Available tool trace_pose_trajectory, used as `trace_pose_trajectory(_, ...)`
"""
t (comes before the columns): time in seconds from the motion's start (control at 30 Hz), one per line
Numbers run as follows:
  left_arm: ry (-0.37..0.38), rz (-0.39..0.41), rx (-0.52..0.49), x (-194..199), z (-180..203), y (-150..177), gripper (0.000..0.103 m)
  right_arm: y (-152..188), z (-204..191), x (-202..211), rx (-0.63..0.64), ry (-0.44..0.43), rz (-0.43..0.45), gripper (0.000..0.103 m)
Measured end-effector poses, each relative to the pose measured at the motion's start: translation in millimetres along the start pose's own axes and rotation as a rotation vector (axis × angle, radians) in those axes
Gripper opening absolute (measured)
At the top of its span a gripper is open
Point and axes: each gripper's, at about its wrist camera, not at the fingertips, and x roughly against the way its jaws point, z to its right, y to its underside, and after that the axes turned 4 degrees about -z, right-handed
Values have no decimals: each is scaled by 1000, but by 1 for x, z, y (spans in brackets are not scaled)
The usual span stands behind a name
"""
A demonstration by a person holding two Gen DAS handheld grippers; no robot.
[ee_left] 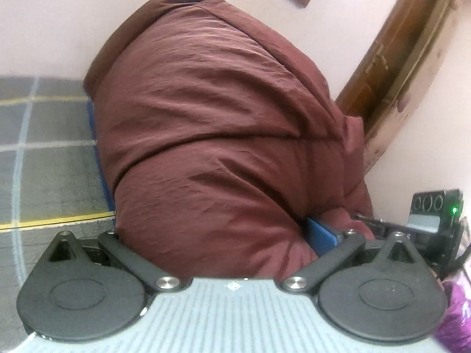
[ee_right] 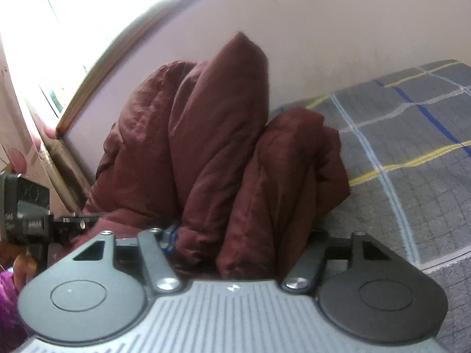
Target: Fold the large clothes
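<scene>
The right gripper (ee_right: 232,250) has a thick bunch of the maroon jacket (ee_right: 206,135) gathered between its fingers, and the cloth fills the gap from side to side, so it looks clamped on that bunch, though the pads themselves are buried in fabric. The left gripper (ee_left: 232,244) is pressed into the same jacket (ee_left: 212,123); the padded cloth bulges over its fingers and hides their tips, apart from a blue pad (ee_left: 321,239) showing at the right, so I cannot tell whether it is gripping or only resting against the cloth.

The jacket lies heaped on the grey checked bedspread (ee_right: 406,158), its far side standing up against the pale wall (ee_right: 338,29). Seen from the right wrist, two upright folds rise from the jacket, the taller one nearer the wall and a shorter one toward the open bedspread. A wooden door frame (ee_left: 391,67) stands beyond the jacket in the left wrist view.

The step in hand seems to be gathering one edge to turn it over the body of the jacket. To do it well, both grippers should hold the edge layer alone, not a wad of several layers, and lift together at an even height so the padding does not slump. Carrying the edge away from the wall, toward the open bedspread, would give room to lay the fold flat.
</scene>
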Motion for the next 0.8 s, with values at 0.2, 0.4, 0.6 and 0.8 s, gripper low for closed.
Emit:
trace_pose_trajectory(0.2, -50, 21, 46, 30, -1, 8, 102, 6, -22, -12, -13, -52, 3, 58)
trace_pose_trajectory(0.4, -129, 36, 71, 66, 0, 14, 102, 13, -48, -33, -32, -119, -21, 58)
trace_pose_trajectory(0.6, -202, 60, 92, 106, -18, 9, 102, 21, -83, -55, -36, -172, -50, 58)
trace_pose_trajectory(0.8, -274, 97, 117, 144, -39, 10, 102, 20, -120, -84, -17, -217, -75, 57)
